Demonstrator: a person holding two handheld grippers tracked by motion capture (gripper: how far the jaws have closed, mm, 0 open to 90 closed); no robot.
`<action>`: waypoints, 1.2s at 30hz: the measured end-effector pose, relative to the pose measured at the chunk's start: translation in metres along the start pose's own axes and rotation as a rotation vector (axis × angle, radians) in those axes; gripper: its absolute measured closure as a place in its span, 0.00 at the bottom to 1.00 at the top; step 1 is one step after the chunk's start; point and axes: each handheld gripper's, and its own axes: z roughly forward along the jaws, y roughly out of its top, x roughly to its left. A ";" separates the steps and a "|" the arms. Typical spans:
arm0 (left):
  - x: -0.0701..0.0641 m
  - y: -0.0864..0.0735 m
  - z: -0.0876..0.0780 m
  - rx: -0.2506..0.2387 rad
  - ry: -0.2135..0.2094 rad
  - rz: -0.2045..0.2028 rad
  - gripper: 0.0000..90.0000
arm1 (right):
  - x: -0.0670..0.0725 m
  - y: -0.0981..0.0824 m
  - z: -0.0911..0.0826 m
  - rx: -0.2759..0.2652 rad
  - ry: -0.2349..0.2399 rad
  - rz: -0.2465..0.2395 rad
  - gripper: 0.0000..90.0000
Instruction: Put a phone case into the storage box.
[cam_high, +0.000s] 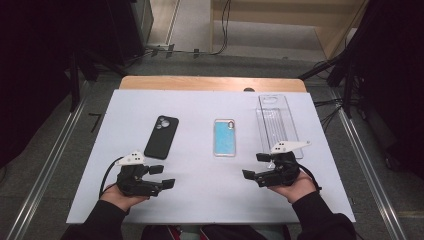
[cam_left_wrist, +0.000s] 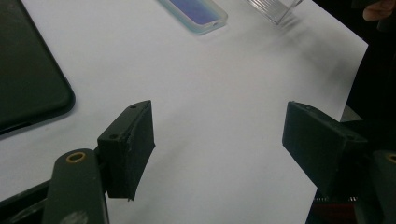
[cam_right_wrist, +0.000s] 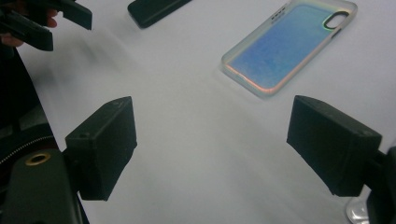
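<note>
Grippers first: my left gripper and right gripper both sit wide apart and hold nothing, low over the white sheet. Black phone case lies just ahead of the left one, iridescent blue case ahead and inward of the right, clear tray right behind the right one. I'd square the jaws across a case's short sides before pinching, since flat stuff slides. Can't read any brand or writing anywhere.

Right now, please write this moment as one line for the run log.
left gripper: open, empty | right gripper: open, empty | black phone, iridescent case, clear tray: lying untouched on white sheet
</note>
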 end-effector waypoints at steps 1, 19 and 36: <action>0.000 0.000 0.000 0.001 0.000 0.000 0.28 | 0.000 0.002 0.002 -0.001 0.000 0.002 0.16; 0.000 0.000 -0.001 -0.003 -0.001 -0.005 0.28 | -0.004 0.043 0.044 0.031 -0.026 0.051 0.40; 0.001 -0.001 -0.002 -0.007 -0.003 -0.006 0.28 | -0.004 0.071 0.096 0.057 -0.010 0.073 0.56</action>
